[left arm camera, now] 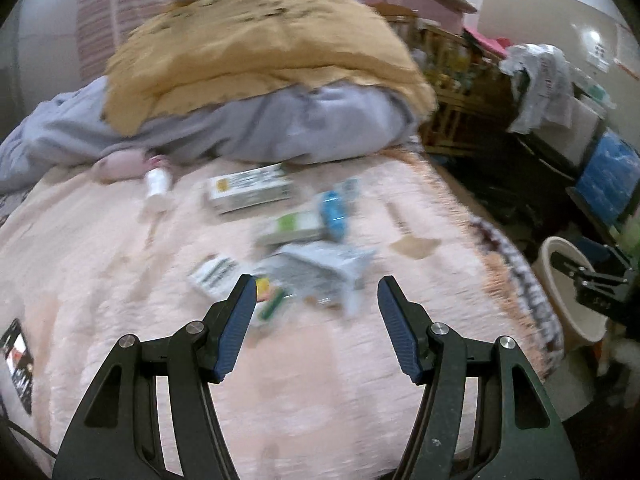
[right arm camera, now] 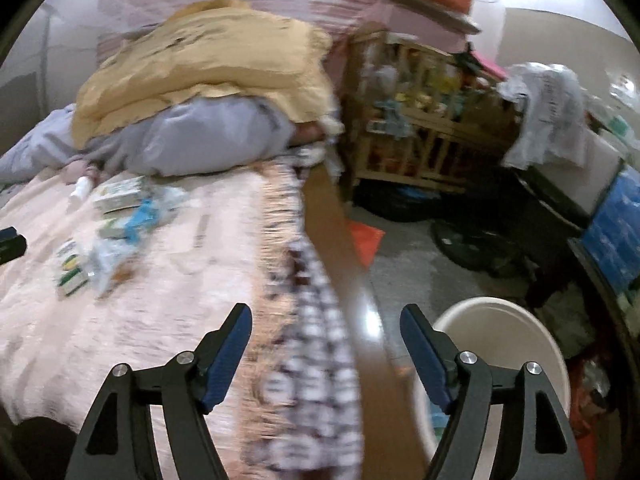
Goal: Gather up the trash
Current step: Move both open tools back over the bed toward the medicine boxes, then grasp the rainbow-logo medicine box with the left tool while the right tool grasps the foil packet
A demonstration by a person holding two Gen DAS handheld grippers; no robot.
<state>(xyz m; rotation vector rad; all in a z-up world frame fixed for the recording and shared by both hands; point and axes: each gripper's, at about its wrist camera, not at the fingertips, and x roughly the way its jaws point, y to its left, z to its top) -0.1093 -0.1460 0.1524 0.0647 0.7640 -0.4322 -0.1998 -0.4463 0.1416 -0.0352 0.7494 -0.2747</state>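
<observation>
The left gripper (left arm camera: 316, 294) is hanging over the pink bed cover (left arm camera: 120, 264) with its jaws spread wide and nothing between them. Right in front of its tips the trash is sitting in a loose pile near the middle of the bed: a crumpled grey wrapper (left arm camera: 328, 268), a small white box (left arm camera: 214, 274) just left of it, a green and white box (left arm camera: 292, 230) behind, and a blue packet (left arm camera: 334, 214) touching that box. Further back a bigger white carton (left arm camera: 250, 188) is lying flat, with a little white bottle (left arm camera: 157, 186) to its left. It's all pretty blurry, so I can't read any labels.

The right gripper (right arm camera: 326, 320) is also wide open and holding nothing, and it's hovering over the edge of the bed, above the checkered fringe (right arm camera: 316, 344) and the brown bed frame (right arm camera: 360, 320). A cream bin (right arm camera: 500, 320) is standing on the floor just beside the bed, under the right finger. From that side the trash pile (right arm camera: 100, 240) is sitting well to the left.

A mustard blanket (left arm camera: 260, 48) is lying heaped on a grey blanket (left arm camera: 280, 128) at the head of the bed.
</observation>
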